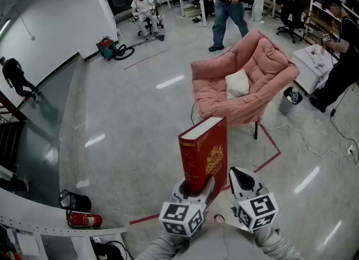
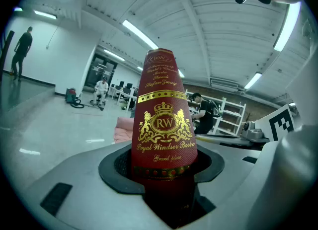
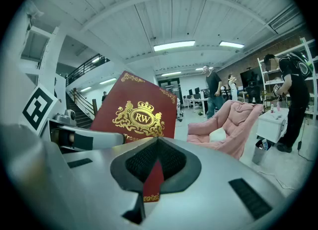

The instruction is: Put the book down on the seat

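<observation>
A thick red book with gold print stands upright above the floor. My left gripper is shut on its lower end; in the left gripper view the book rises from between the dark pads. My right gripper hangs just right of the book's lower corner, jaws shut with nothing held. In the right gripper view the book shows to the left, beyond that gripper. The pink padded chair with a white cushion on its seat stands ahead, beyond the book.
A bin and a white table with a person in black stand right of the chair. Another person walks behind it. A fire extinguisher and black bucket lie lower left. Red tape and a cable cross the floor.
</observation>
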`<control>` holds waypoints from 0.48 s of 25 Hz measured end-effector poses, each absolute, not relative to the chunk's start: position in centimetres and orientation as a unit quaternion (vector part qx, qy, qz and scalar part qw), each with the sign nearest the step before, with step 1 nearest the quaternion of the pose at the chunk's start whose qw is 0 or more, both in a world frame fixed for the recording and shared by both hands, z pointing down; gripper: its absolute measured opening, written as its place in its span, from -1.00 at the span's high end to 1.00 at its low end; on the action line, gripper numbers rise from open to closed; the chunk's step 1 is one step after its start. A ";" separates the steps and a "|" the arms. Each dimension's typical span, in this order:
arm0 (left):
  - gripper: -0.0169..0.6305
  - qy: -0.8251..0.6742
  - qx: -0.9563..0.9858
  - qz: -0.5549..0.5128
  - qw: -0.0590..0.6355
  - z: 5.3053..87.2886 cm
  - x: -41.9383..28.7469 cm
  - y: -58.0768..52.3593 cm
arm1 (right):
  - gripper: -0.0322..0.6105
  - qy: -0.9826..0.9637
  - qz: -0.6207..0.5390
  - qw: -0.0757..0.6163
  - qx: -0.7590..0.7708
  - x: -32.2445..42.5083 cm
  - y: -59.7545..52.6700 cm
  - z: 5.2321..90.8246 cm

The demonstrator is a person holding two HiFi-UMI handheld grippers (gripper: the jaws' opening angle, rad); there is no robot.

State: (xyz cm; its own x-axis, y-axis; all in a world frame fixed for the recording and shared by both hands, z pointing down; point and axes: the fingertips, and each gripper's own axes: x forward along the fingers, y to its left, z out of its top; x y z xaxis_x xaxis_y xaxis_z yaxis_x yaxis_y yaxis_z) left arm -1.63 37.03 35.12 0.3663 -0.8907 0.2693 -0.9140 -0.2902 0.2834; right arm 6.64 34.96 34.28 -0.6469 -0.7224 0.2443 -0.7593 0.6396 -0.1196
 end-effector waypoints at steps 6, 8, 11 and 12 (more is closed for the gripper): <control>0.19 -0.565 0.799 0.023 0.204 35.1 -1.4 38.7 | 0.89 -0.904 0.093 0.098 0.405 6.6 37.2 34.6; 0.19 -0.566 0.798 0.022 0.205 35.1 -1.3 38.9 | 0.89 -0.904 0.094 0.103 0.404 6.7 37.5 34.9; 0.19 -0.566 0.797 0.022 0.208 35.2 -1.2 39.3 | 0.89 -0.903 0.091 0.103 0.406 7.0 37.9 35.0; 0.19 -0.566 0.797 0.023 0.210 35.3 -1.1 39.5 | 0.89 -0.903 0.091 0.103 0.407 7.0 38.1 34.9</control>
